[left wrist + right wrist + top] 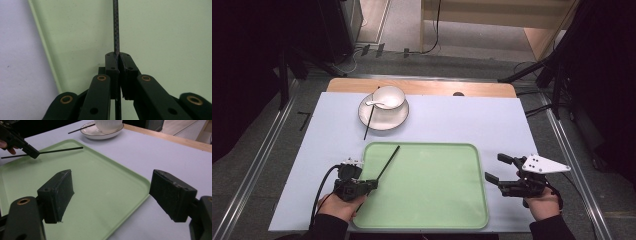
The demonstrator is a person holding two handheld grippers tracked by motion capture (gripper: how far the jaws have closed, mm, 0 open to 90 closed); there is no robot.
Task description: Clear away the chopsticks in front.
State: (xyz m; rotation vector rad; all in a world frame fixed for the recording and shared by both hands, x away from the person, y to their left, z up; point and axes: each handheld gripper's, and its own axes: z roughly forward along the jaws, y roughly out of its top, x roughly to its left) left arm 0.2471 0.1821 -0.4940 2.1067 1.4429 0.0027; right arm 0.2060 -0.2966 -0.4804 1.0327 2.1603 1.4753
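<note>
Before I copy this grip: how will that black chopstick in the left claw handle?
The chopstick looks thin, straight and stiff, so probably light. Pinched near one end by the left claw, it may pivot; on the tray it could roll.

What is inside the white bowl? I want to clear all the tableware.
A white spoon rests in the bowl, its handle reaching over the rim. The bowl sits on a plate. The bottom of the bowl's inside is hidden by its wall.

Illumination is even and diffuse from overhead, bright on the table (437, 125) and dark at the room's margins, with faint soft shadows, no glare on the tray (437, 200), slightly soft high-view detail, and near jaws blurred in both gripper views.
</note>
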